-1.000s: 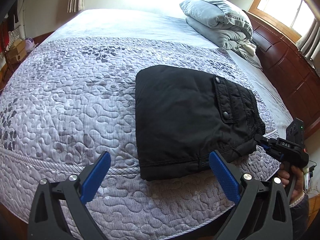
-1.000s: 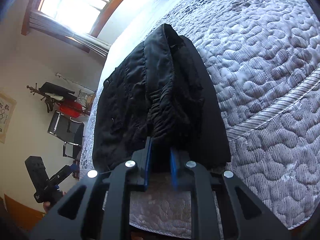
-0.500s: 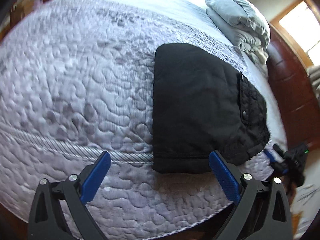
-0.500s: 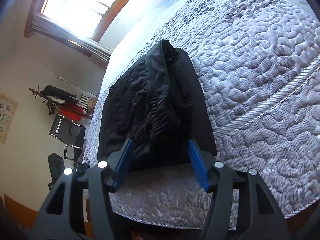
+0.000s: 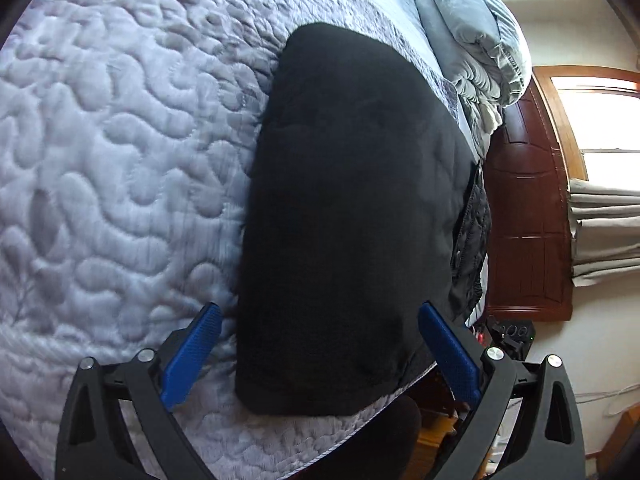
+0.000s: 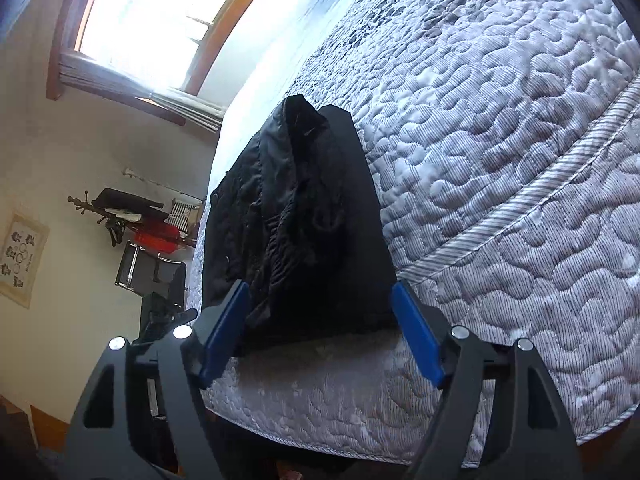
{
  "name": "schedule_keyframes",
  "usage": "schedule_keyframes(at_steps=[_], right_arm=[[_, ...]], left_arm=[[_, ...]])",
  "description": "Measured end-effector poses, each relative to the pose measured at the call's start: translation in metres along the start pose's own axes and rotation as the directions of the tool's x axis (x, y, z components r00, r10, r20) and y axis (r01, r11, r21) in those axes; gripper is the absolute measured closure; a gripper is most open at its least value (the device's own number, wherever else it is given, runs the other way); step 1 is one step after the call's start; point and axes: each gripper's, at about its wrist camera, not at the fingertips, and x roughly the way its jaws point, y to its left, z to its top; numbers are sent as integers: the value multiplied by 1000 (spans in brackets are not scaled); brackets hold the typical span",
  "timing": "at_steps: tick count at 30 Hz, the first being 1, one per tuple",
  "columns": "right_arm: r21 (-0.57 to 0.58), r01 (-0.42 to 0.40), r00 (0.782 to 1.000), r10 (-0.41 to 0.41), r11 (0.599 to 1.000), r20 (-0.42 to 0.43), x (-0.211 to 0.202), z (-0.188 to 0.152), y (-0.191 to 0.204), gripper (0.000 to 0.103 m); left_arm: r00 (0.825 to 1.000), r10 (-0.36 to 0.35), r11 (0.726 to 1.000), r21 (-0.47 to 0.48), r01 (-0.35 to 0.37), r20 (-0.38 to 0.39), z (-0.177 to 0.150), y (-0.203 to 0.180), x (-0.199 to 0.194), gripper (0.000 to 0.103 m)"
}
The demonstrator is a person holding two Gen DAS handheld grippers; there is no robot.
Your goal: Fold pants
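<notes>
Both jaws are being held apart, and nothing is being pinched by either. On the right gripper [image 6: 320, 332] the jaws are opening at this moment; the near end of the pants [image 6: 304, 220] is being framed between the two blue pads [image 6: 416, 336], but no fabric is being pressed by them, and a strip of quilt [image 6: 500, 120] is being shown between the pads and the cloth. The left gripper [image 5: 320, 356] is being held wide as well, with one pad over the quilt [image 5: 100, 140] and the other over the bed's edge; the near edge of the pants [image 5: 340, 220] is being seen in the gap, and whether it is being touched by a pad cannot be told.

The pants are being left folded into a compact black bundle, lying flat on the quilt close to the bed's near corner. In the left wrist view a smooth top panel is being shown, with a quilted, stitched layer peeking out along its right side. In the right wrist view the bundle is being seen end-on, so that the stacked, wrinkled layers and a snap are being exposed.

A folded grey duvet [image 5: 476, 40] is being kept at the far end of the bed, well apart from the pants. A dark wooden panel [image 5: 528, 208] is being seen beside the bed, and a window [image 6: 160, 24] is being lit brightly on the wall beyond.
</notes>
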Motion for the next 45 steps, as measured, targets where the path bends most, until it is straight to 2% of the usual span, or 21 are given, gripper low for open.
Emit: schedule_keyframes(at_steps=[2,7,13,16,20,23,25,29,31,33,35,37,40,41,45], right_arm=[[-7,-13,1000,13,1000,-12,3,7,-2,22],[-5,-33,998,32,999,-52,18,26,-9,19],[0,-91,991,91,996,-100,42,42,-17,14],[15,-92,988,93,996,-123,55,48,-22,14],[26,-116,980,118,993,-160,67,51,-26,13],[23,-148,969,150,989,-197,78,53,-26,12],[7,-166,958,163,986,-235,86,50,-24,10],[-21,-149,956,139,989,-258,93,51,-17,8],[-17,-149,955,139,989,-261,95,53,-16,8],[-30,-138,959,126,990,-252,93,52,-12,12],[-48,-132,965,117,990,-236,88,49,-10,30],[-40,-145,967,133,989,-218,86,45,-9,42],[-50,-145,972,133,988,-194,83,44,-8,55],[-59,-146,973,133,987,-186,81,44,-4,59],[-137,-131,982,109,982,-156,74,44,27,64]], left_arm=[[1000,-20,1000,-8,20,-20,6,0,9,4],[996,-78,997,-31,76,-48,18,-2,22,4],[992,-70,997,-27,68,-104,26,-8,30,4],[990,-70,998,-16,69,-121,29,-13,32,4],[987,-84,996,28,88,-134,32,-25,35,4],[978,-132,989,41,140,-163,32,-27,36,4],[965,-167,984,34,178,-202,37,-28,43,4],[957,-161,986,0,166,-243,43,-27,62,4],[958,-125,992,-2,129,-259,46,-34,69,4],[960,-103,994,0,107,-262,46,-38,70,4],[961,-111,993,8,117,-252,44,-40,68,4],[966,-115,992,32,125,-232,42,-44,65,4],[979,-77,994,64,91,-191,35,-46,63,10],[981,-73,994,64,86,-180,35,-46,62,15],[988,-78,992,92,90,-130,33,-48,50,37]])
